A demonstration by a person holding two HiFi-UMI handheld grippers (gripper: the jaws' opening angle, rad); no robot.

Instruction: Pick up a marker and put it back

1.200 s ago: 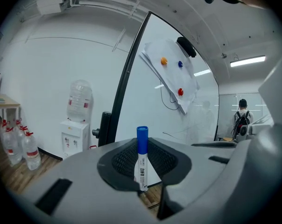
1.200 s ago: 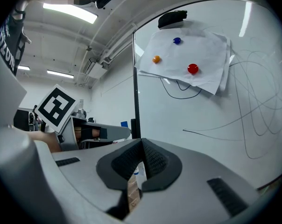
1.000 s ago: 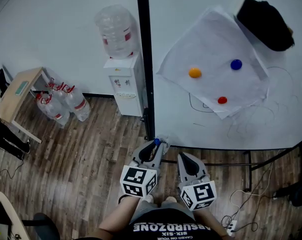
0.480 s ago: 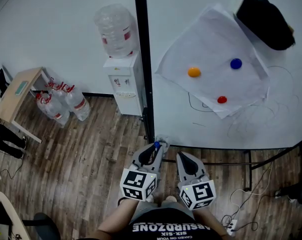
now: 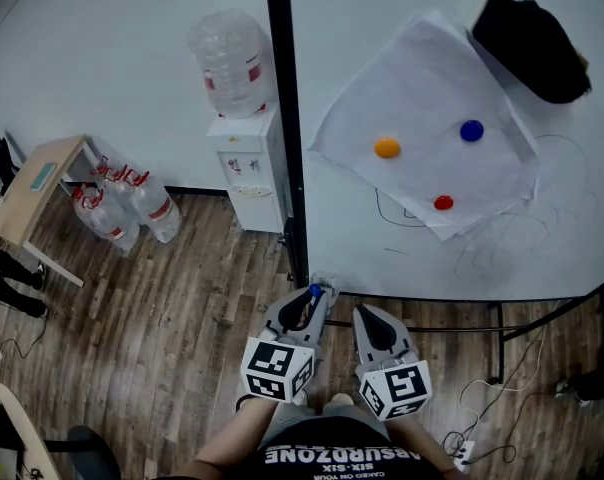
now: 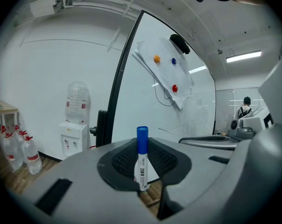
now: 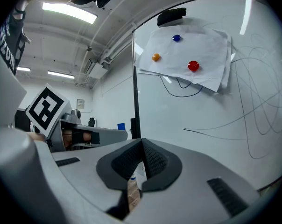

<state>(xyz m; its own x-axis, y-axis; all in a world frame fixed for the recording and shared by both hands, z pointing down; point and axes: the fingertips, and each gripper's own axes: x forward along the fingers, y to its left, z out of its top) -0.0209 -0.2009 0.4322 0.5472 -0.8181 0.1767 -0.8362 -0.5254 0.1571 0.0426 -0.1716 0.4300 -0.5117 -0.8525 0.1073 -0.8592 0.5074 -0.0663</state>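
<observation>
Your marker [image 6: 141,164] is a whiteboard pen with a white barrel, dark print running down its side, and a blue cap [image 6: 142,133] fitted on. It stands upright, cap uppermost, clamped between the dark ribbed pads [image 6: 122,158] of your left gripper [image 6: 142,174]. The pads press on the barrel from both sides, and the cap rises clear above them. In the head view only the cap shows, a small blue dot at the tip of that gripper.
</observation>
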